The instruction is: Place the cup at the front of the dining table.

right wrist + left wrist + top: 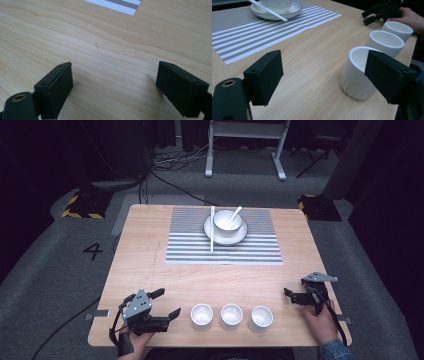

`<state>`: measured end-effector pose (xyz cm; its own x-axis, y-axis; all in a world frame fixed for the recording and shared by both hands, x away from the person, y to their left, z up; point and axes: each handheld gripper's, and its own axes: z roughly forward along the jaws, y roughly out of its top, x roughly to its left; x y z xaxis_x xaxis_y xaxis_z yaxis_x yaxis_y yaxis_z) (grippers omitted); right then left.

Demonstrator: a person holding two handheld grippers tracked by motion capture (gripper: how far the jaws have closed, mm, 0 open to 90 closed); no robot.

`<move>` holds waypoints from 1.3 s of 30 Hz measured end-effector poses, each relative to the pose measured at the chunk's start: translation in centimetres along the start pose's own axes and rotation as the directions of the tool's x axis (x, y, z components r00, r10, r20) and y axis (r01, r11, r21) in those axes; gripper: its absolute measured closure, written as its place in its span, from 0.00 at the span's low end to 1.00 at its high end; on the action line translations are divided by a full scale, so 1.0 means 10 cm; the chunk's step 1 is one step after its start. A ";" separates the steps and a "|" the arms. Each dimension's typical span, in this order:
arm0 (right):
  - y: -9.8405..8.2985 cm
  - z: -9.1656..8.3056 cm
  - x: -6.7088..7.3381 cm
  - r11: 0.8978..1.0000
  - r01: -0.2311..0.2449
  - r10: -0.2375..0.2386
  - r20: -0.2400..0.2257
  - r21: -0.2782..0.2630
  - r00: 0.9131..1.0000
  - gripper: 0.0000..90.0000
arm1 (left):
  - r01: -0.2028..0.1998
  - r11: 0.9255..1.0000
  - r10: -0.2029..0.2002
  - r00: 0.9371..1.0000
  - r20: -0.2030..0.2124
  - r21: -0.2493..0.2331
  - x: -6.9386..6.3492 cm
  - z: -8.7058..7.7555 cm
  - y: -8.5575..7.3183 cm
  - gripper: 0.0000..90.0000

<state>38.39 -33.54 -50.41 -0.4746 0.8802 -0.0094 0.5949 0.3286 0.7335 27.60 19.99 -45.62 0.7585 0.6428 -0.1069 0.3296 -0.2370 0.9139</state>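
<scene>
Left gripper (167,304) open beside leftmost cup (202,316), near desk (150,270) edge; right gripper (295,296) open, idle. Advice: straddle cup rim squarely, close gently, avoid nudging middle cup (231,315)

a "4" on the floor (93,251)

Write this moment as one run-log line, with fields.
left gripper: open, beside left cup | right gripper: open, empty | cups: three in row | bowl: on plate

Wooden table (150,270): striped mat (190,245), three white cups (231,316), plate (240,236) probably on mat.
</scene>
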 end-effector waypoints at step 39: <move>0.00 0.00 0.00 1.000 -0.003 0.003 0.003 -0.002 1.000 0.16 | -0.047 0.998 0.039 0.988 0.150 0.050 -0.42 0.63 -0.06 0.16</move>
<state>38.36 -33.52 -50.42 -0.4706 0.8823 -0.0095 0.5950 0.3253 0.7350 27.74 12.86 -48.20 0.8465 0.5165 -0.1288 0.3214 -0.3031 0.8971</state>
